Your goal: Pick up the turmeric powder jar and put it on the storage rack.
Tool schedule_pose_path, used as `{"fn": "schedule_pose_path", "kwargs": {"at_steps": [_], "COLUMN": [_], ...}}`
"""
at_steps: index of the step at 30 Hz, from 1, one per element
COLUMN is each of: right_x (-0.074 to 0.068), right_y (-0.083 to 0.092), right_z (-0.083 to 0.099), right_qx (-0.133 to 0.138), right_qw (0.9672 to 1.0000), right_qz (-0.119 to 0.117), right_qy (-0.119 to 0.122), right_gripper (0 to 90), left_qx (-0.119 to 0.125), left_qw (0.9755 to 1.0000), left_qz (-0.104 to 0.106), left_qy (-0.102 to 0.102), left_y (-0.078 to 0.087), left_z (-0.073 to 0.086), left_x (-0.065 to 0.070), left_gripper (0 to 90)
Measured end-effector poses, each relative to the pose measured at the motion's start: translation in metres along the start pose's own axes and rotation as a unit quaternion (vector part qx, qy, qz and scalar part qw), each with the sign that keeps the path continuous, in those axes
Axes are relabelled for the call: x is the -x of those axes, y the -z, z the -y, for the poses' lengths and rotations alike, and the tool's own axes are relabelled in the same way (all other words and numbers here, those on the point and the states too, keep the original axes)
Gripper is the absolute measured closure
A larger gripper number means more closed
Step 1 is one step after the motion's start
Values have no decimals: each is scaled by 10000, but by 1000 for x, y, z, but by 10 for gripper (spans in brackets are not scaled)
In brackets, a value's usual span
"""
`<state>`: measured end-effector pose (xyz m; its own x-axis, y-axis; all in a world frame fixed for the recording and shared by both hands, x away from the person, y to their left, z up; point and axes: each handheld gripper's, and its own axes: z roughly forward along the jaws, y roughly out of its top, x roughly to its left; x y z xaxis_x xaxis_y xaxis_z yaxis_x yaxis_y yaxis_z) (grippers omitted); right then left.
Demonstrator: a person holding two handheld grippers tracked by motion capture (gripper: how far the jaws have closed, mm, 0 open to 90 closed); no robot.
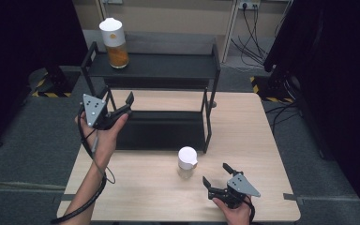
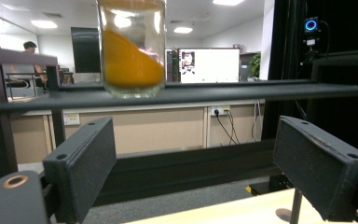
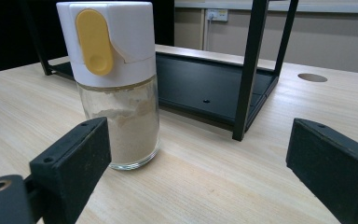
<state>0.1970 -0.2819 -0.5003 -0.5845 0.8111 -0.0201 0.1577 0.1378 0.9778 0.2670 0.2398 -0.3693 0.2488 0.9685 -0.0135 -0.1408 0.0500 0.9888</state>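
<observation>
Beside right gripper [image 3: 200,172], jar [image 3: 116,84] with yellow flap, white from above

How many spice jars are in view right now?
2. The jar of orange powder stands at the left end of the black rack's top shelf; the jar of pale powder stands on the table, ahead of the right gripper.

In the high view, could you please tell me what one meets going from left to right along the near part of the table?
The person's left hand with the open left gripper → the white-capped glass jar of pale powder standing on the light wooden table → the open right gripper in the right hand.
</observation>
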Motion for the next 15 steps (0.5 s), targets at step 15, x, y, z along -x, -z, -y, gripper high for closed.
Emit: {"fn": "schedule_pose_path", "kwargs": {"at_steps": [15], "right_x": [0], "right_y": [0], "right_z": [0], "right_qx": [5], "right_qw": [10000], "right_qz": [7], "right_qy": [-7], "right_gripper": [69], "left_qx": [-224], "left_qw": [9996], "left_qz": [80], "left_qy": [175], "left_y": [23], "left_z": [35], "left_x": [0], "left_gripper": [126]}}
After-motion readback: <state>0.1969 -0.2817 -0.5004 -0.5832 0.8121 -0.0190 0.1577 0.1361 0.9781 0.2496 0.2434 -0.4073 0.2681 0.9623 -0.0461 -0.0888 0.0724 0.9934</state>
